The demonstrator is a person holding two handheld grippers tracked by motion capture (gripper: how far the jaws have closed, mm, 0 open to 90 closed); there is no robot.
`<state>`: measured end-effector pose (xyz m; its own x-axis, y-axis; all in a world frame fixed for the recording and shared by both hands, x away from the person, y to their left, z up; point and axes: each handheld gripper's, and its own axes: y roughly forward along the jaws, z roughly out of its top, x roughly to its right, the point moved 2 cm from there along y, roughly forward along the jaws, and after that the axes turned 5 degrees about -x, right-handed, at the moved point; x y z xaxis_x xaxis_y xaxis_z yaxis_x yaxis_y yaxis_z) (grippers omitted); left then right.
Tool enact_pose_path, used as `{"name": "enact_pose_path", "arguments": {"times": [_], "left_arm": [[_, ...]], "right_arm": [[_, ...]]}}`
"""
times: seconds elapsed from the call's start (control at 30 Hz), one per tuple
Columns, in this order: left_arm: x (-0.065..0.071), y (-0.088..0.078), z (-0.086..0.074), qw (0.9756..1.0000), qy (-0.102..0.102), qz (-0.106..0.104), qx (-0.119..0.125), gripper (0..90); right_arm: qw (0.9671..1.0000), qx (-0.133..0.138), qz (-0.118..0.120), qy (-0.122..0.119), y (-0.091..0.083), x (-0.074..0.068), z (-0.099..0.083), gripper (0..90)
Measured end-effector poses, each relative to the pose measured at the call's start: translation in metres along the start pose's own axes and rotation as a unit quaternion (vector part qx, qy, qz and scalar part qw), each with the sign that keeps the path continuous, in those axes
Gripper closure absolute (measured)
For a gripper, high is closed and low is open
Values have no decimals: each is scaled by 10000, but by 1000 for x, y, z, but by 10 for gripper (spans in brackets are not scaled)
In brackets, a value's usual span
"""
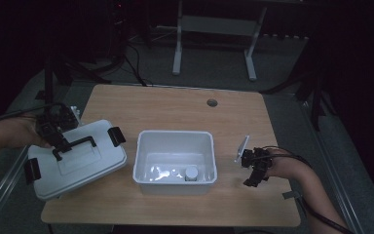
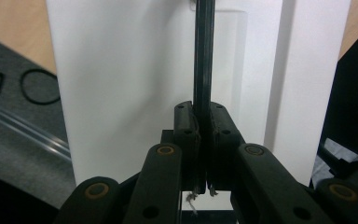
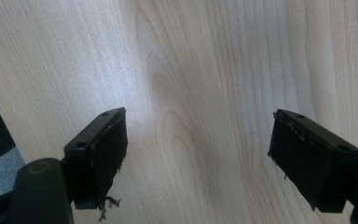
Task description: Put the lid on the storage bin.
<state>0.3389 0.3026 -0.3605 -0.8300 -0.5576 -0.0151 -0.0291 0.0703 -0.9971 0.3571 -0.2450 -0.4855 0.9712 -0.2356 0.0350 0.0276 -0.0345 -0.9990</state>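
A white box lid (image 1: 85, 163) with a black carrying handle (image 1: 78, 145) hangs tilted over the table's left edge. My left gripper (image 1: 53, 137) is shut on that handle. In the left gripper view the thin black handle (image 2: 203, 56) runs up from between the closed pads, with my left gripper (image 2: 203, 122) in front of the white lid (image 2: 121, 84). An open white box (image 1: 175, 138) stands mid-table with a small white jar (image 1: 191, 173) inside. My right gripper (image 1: 254, 169) rests to the right of the box, open, and in its own view my right gripper (image 3: 198, 149) has bare wooden table (image 3: 191, 70) between the jaws.
The lid carries black latches (image 1: 116, 136) at its ends. A round cable hole (image 1: 212, 103) sits near the table's far edge. A white stand (image 1: 177, 48) is on the floor behind the table. Grey floor (image 2: 14, 154) lies below the left edge.
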Motion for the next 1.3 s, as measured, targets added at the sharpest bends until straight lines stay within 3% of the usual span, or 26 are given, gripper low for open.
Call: {"name": "enact_pose_path", "arguments": {"times": [0.23, 0.5, 0.53, 0.73, 1.07, 1.3], "left_arm": [[9, -34, 1, 9997, 96, 157, 153, 841], [23, -59, 18, 9981, 386, 200, 427, 841], [28, -64, 27, 9972, 539, 193, 479, 841], [45, -69, 59, 9941, 974, 280, 382, 841], [66, -64, 112, 9876, 1515, 240, 333, 841], [81, -65, 144, 9813, 1870, 274, 378, 841]], "right_arm": [[10000, 18, -11, 4, -1, -1, 2, 188], [10000, 13, 30, 17, 1, -1, 1, 188], [10000, 24, 19, 27, 1, -1, 1, 188], [10000, 50, 13, -7, 2, -1, 2, 188], [10000, 43, 18, -36, 4, -2, 4, 188], [10000, 29, 9, -23, 5, -2, 4, 188]]}}
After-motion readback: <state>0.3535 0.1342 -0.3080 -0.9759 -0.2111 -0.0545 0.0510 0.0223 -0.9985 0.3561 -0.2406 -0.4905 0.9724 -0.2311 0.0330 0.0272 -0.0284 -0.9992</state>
